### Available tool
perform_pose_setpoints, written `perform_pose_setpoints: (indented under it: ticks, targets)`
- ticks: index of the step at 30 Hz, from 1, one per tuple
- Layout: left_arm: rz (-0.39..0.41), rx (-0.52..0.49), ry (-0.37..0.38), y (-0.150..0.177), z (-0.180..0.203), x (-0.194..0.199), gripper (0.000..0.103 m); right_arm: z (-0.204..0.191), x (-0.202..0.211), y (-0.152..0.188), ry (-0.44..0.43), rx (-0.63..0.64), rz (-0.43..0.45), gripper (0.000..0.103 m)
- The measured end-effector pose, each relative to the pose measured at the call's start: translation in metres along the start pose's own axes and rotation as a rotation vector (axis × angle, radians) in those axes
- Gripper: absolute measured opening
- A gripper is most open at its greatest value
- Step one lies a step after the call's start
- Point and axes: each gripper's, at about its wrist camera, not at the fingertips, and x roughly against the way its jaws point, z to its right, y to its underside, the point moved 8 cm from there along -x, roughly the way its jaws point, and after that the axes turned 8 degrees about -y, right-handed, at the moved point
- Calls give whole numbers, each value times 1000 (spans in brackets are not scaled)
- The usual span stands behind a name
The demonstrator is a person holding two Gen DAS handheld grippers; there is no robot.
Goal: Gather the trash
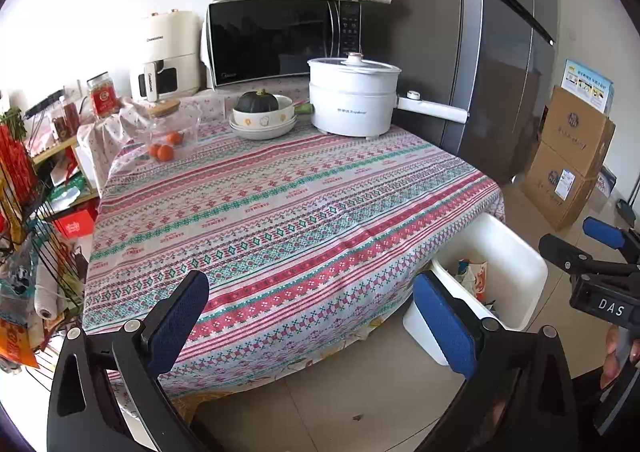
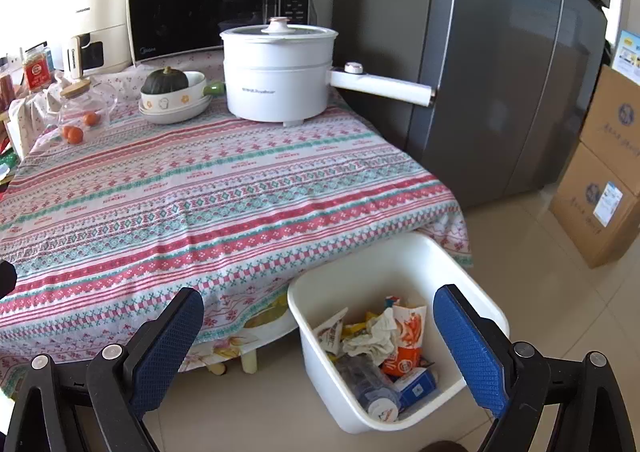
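White bin holds trash; three oranges on table.

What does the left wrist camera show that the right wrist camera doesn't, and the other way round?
Only the left wrist view shows the wire rack beside the table and the right gripper from outside. Only the right wrist view looks down into the white bin, showing the crumpled wrappers and the plastic bottle. Both show the patterned tablecloth, white electric pot, microwave, squash in a bowl, and open, empty jaws.
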Motion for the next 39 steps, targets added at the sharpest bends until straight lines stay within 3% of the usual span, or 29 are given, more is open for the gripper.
perform_pose_setpoints:
  ticks: [13, 39]
  targets:
    - [82, -33, 18, -10, 16, 15, 103, 8, 7, -3, 9, -46, 25, 96]
    - [30, -64, 38, 0, 23, 5, 103, 12, 11, -6, 12, -66, 51, 96]
